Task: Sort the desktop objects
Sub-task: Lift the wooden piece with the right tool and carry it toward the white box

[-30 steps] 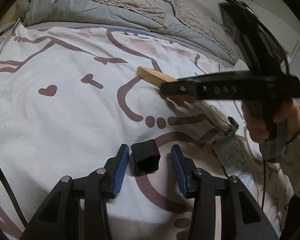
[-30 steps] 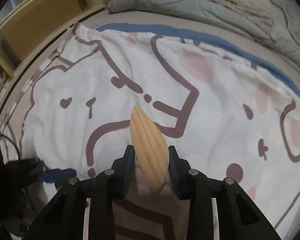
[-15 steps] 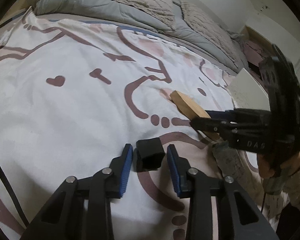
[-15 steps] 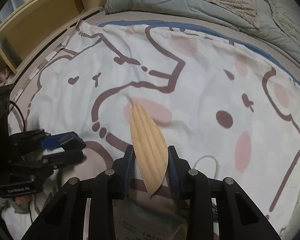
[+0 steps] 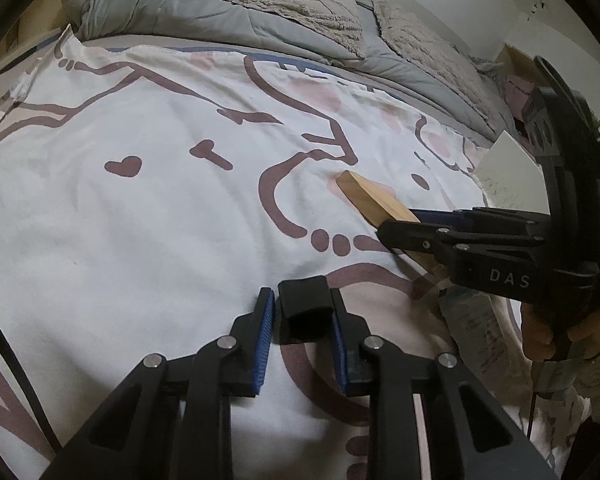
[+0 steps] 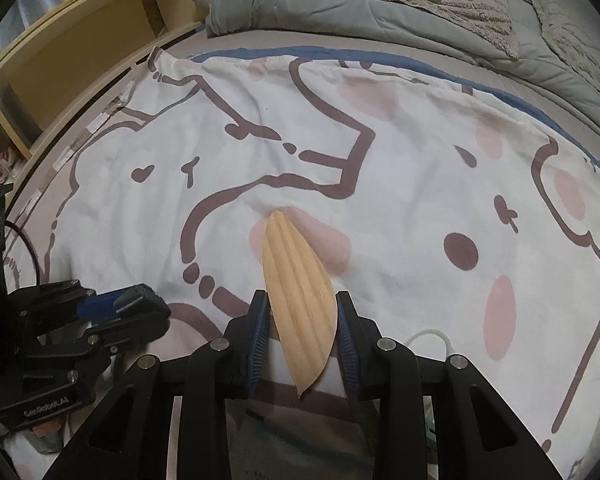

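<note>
Right wrist | right hand-held gripper (image 6: 300, 336) clamps wooden piece (image 6: 296, 280) | black cap (image 5: 305, 308) hollow

You see a ribbed wooden comb (image 6: 298, 300) clamped at its sides, tip touching the blanket. A black cap (image 5: 306, 308) lies open-end toward you.

We are looking at a bed (image 6: 380, 46) covered by a white cartoon-printed blanket (image 5: 140, 240) with brown outlines and pink patches. A grey quilt (image 5: 204, 12) is lying bunched along the far edge at twelve o'clock. On the blanket, a small black box (image 5: 305, 308) is sitting low in the left wrist view, at six o'clock. A ribbed wooden piece (image 6: 298, 300) is resting its far tip on a pink patch. At five o'clock a white cable (image 6: 430, 338) and a printed clear packet (image 5: 478, 320) are lying flat.
</note>
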`<state>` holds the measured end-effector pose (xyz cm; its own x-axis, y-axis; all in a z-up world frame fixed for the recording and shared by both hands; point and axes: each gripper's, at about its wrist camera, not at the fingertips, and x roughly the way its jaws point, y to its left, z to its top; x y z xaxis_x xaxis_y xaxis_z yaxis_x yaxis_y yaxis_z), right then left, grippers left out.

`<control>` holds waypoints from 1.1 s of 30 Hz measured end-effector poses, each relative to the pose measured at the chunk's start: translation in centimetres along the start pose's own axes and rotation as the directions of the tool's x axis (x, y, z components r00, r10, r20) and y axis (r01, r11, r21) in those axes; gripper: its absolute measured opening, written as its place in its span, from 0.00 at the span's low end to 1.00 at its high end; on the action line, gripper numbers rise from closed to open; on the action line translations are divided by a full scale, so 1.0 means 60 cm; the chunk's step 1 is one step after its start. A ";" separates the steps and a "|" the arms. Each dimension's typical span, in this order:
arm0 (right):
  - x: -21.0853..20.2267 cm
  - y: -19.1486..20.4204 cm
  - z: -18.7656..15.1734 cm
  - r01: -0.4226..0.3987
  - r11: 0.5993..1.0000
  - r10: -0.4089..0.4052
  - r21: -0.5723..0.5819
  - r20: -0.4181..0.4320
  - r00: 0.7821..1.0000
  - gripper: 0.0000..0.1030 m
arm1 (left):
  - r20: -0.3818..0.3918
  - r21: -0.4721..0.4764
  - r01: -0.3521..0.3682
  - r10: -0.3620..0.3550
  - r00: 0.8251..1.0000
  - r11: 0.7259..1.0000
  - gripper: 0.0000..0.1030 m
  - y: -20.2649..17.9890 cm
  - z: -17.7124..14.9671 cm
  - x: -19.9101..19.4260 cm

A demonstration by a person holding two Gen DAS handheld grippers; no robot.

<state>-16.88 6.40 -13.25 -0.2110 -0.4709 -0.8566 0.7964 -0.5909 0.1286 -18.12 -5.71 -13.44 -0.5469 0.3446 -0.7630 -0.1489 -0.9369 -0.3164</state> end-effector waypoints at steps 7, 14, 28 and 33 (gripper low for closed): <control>-0.006 0.000 0.002 0.014 1.000 -0.014 -0.015 0.023 1.000 0.32 | 0.001 0.018 -0.036 0.036 0.999 0.999 0.22 -0.009 0.002 -0.001; -0.031 -0.010 -0.004 0.026 1.000 -0.026 -0.010 0.051 0.998 0.32 | -0.002 0.006 -0.058 0.058 0.998 0.998 0.22 -0.013 0.000 -0.006; -0.090 0.007 -0.028 0.008 0.998 -0.004 -0.054 0.067 0.998 0.32 | -0.025 -0.025 -0.070 0.069 0.997 0.997 0.22 -0.034 -0.009 -0.034; -0.118 0.014 -0.037 0.007 0.997 -0.001 -0.073 0.082 0.997 0.32 | -0.007 -0.019 -0.073 0.073 0.997 0.997 0.22 -0.050 -0.004 -0.060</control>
<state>-13.46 10.67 -8.16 -0.2571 -0.5224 -0.8130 0.8344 -0.5444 0.0859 -15.50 -4.11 -9.89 -0.5506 0.2760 -0.7878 -0.0933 -0.9582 -0.2705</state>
